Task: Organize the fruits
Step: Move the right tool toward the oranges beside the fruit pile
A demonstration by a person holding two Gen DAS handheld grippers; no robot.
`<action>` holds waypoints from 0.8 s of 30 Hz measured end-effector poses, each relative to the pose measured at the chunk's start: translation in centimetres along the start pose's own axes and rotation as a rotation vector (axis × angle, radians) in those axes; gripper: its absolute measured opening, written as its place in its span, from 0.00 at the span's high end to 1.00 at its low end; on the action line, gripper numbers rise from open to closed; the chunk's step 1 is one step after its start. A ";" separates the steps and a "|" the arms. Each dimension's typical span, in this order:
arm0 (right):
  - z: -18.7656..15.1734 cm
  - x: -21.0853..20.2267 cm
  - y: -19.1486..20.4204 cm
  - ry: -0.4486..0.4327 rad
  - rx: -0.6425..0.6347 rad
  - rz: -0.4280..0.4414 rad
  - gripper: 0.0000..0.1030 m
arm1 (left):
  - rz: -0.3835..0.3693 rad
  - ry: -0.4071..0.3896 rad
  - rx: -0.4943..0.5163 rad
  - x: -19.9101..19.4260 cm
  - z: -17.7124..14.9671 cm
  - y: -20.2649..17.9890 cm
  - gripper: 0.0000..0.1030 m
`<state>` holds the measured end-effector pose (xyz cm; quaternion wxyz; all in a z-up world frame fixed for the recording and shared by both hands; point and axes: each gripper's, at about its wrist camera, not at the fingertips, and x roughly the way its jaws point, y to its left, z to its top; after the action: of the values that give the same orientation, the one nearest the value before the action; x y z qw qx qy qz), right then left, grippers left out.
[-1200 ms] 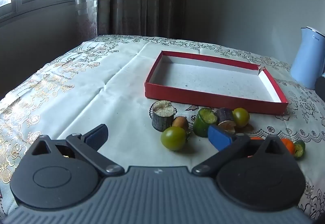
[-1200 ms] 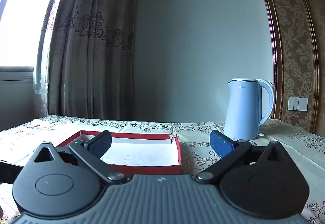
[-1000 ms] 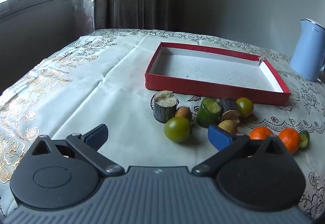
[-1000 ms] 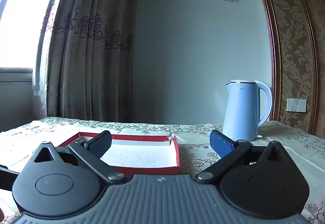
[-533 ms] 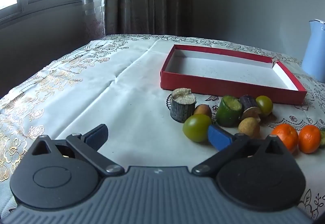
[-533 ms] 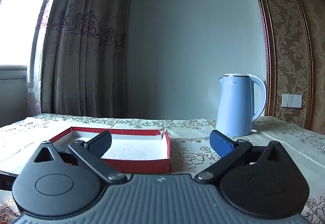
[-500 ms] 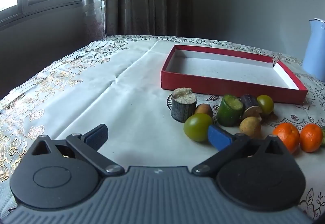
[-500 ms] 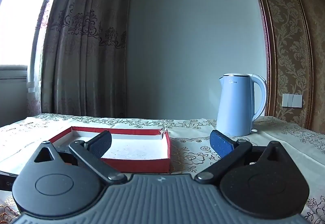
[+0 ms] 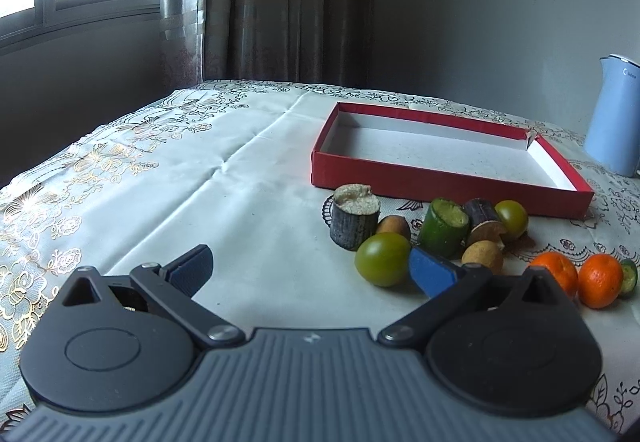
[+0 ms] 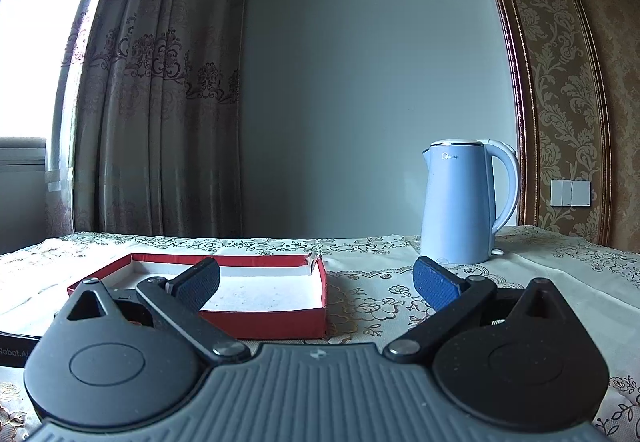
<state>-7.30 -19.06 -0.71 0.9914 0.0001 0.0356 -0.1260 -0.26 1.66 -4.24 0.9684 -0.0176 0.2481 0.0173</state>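
Note:
In the left wrist view a shallow red box [image 9: 448,185] with a white floor lies on the tablecloth. In front of it sits a cluster of fruit: a dark sugarcane stub [image 9: 354,219], a large green fruit [image 9: 382,259], a green cane piece [image 9: 444,228], a small brown fruit [image 9: 482,257], a smaller green fruit [image 9: 511,217] and two tangerines [image 9: 600,280]. My left gripper [image 9: 310,268] is open, left of and short of the fruit, holding nothing. My right gripper [image 10: 316,282] is open and empty, facing the red box [image 10: 264,312].
A light blue electric kettle [image 10: 464,201] stands on the table behind and right of the box; its edge [image 9: 616,121] shows in the left wrist view. The embroidered tablecloth [image 9: 160,177] stretches left toward curtains and a window.
The left gripper has shifted left and back, so the fruit and box slid rightward in its view. The right gripper has turned slightly right. Both stayed open.

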 end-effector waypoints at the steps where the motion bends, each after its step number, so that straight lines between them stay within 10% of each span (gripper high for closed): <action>1: -0.1 0.1 0.0 0.002 -0.001 -0.002 0.00 | -0.001 0.001 0.002 0.0 0.0 -0.1 0.00; 12: -0.7 0.9 0.5 0.137 -0.040 0.031 0.00 | 0.014 0.031 -0.004 0.5 0.1 0.2 0.00; 24: -3.1 3.0 -0.2 0.532 -0.027 0.114 0.00 | 0.005 0.032 -0.010 0.5 0.1 0.4 0.00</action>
<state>-4.65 -20.02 -4.07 0.9525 0.0218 0.2966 -0.0652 0.16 2.05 -4.38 0.9642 -0.0223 0.2636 0.0206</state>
